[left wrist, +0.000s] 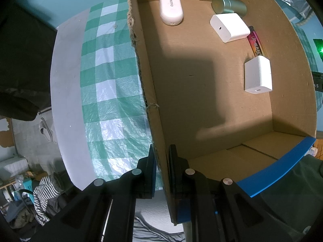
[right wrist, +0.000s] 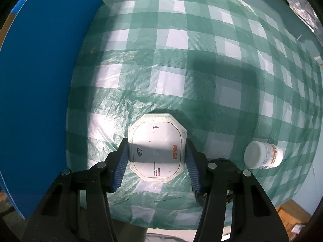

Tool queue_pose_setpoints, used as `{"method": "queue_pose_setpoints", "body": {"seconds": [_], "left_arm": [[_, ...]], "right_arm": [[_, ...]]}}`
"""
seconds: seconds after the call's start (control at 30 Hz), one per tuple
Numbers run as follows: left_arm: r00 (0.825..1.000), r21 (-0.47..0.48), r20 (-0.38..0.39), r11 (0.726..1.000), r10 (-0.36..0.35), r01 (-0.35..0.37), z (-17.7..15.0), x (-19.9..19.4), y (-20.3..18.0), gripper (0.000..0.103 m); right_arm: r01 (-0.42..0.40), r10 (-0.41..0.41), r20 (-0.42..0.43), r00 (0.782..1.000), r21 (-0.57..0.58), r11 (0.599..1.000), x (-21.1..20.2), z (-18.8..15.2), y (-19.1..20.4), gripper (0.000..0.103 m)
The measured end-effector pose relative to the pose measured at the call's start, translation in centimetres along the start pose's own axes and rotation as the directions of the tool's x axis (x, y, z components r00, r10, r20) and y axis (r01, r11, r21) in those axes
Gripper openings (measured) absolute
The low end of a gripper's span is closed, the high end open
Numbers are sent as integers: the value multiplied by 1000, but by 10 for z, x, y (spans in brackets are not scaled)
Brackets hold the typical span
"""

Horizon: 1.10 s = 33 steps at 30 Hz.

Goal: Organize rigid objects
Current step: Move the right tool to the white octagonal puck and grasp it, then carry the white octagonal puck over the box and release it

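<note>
1. Cardboard box [left wrist: 201,92] sits on a green-and-white checked tablecloth [left wrist: 109,84]; its left wall is pinched between the nearly shut jaws of the left gripper [left wrist: 162,167].
2. Inside the box, along its far and right walls, lie a pink oval case [left wrist: 171,9], a green metal tin [left wrist: 229,5], two white charger blocks [left wrist: 229,27] [left wrist: 257,74] and a dark pink-printed stick [left wrist: 256,44] against the right wall.
3. Right gripper [right wrist: 156,159] points down over the cloth near the table's front edge, its blue ribbed pads at both sides of a white octagonal device [right wrist: 156,149] marked PASA; firm contact cannot be told.
4. White pill bottle [right wrist: 262,155] lies on its side just right of that gripper.
5. Blue outer box wall [right wrist: 40,80] fills the left of the right wrist view.
</note>
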<state>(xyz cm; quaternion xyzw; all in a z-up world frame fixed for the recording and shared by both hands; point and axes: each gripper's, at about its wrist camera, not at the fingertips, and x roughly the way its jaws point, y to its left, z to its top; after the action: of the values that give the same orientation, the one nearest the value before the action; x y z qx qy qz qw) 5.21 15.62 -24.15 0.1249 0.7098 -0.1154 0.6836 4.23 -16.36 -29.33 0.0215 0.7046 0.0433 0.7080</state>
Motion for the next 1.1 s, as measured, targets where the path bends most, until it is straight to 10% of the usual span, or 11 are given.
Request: {"method": "queue_pose_setpoints", "body": {"seconds": [1.1], "left_arm": [[1000,-9,-6,1000,1,-1,0,1,2,13]], "right_arm": [[-47,62,65,996,-210,977,-92,23,34,53]]}}
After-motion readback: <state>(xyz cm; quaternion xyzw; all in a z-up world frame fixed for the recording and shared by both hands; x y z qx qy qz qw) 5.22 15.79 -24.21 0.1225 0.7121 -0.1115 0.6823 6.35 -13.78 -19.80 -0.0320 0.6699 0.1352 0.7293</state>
